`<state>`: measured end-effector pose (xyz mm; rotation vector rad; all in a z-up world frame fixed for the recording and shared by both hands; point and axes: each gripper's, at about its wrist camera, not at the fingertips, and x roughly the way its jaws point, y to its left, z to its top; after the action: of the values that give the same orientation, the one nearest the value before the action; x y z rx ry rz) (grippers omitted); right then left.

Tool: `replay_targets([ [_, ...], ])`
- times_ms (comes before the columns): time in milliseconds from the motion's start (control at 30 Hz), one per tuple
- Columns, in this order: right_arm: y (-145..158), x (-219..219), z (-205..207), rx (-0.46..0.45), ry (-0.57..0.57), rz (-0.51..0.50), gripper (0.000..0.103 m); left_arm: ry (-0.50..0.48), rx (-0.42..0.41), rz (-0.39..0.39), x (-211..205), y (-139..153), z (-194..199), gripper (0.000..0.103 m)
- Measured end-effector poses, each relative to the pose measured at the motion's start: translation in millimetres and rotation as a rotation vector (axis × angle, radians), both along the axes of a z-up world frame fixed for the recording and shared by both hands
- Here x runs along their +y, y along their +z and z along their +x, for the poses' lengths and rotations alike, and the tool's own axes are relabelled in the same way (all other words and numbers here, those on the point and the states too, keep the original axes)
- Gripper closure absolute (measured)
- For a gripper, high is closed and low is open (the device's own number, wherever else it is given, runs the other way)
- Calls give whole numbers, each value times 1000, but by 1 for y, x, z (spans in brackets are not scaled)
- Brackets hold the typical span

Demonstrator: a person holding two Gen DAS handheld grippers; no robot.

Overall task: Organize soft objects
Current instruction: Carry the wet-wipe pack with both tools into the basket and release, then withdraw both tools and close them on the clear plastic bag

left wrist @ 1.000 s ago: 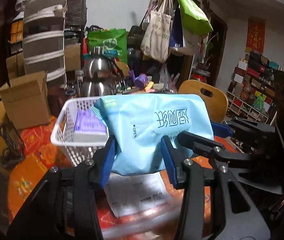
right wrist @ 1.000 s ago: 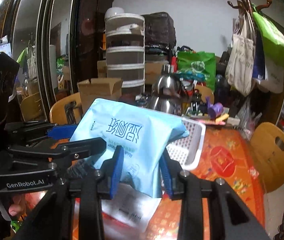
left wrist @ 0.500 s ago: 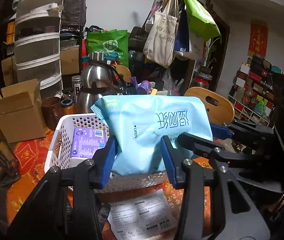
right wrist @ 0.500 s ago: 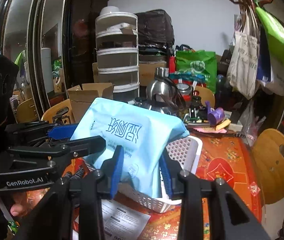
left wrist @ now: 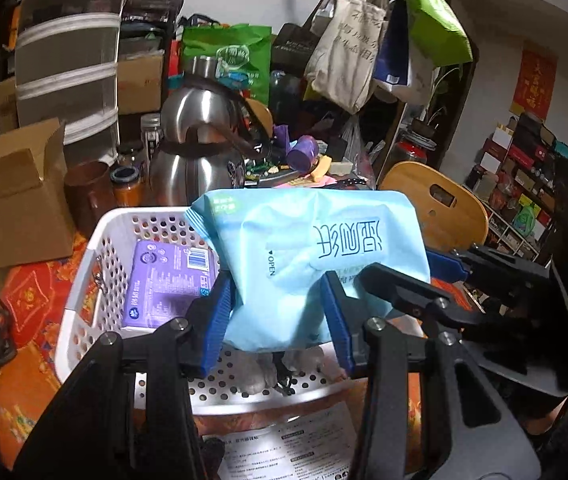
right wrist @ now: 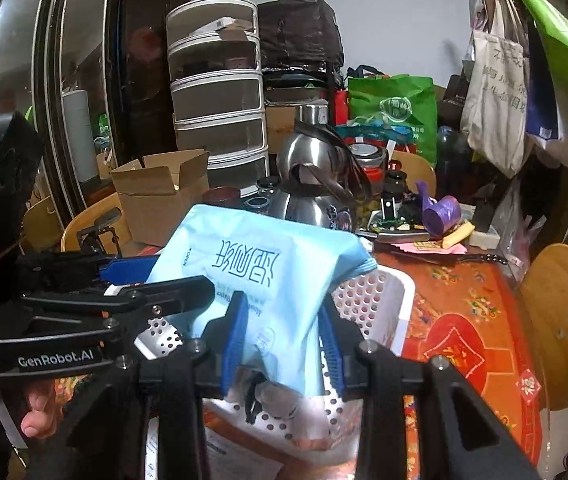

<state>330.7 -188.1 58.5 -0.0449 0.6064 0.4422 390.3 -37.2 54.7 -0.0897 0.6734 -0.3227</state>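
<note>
On the far left a brown cardboard box (left wrist: pixel 12 188) sits on the tabletop (left wrist: pixel 24 296), which has an orange cloth. Next to it is a white basket (left wrist: pixel 84 280) full of little holes. A purple pack (left wrist: pixel 168 284) lies flat inside the basket on its left side.

The left gripper (left wrist: pixel 280 312) is squeezed onto the near edge of a light blue pack (left wrist: pixel 307 256). The pack is up in the air, right over the basket and not resting in it. Its plastic skin is crinkled where the blue pads pinch it.

Further right, the right gripper (right wrist: pixel 282 344) is also pinched onto the same blue pack, at its other end.

The pack looks soft, puffy and light, so it should bend and sag in the middle. The plastic may be slippery too. I think holding it at both ends, as now, is the safest way. Behind it all stands a shiny metal kettle (left wrist: pixel 196 152), with a wooden chair (left wrist: pixel 435 208) on the right.
</note>
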Motion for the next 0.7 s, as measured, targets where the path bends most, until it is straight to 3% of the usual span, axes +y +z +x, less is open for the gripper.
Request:
replay_targets([
  [200, -18, -8, 17, 45, -57, -27, 68, 24, 45, 1, 4, -19, 23, 59],
  [367, -24, -22, 15, 69, -102, -11, 46, 87, 32, 29, 20, -26, 22, 32],
  [700, -26, -18, -5, 68, -96, -13, 43, 82, 28, 62, 22, -26, -4, 31],
])
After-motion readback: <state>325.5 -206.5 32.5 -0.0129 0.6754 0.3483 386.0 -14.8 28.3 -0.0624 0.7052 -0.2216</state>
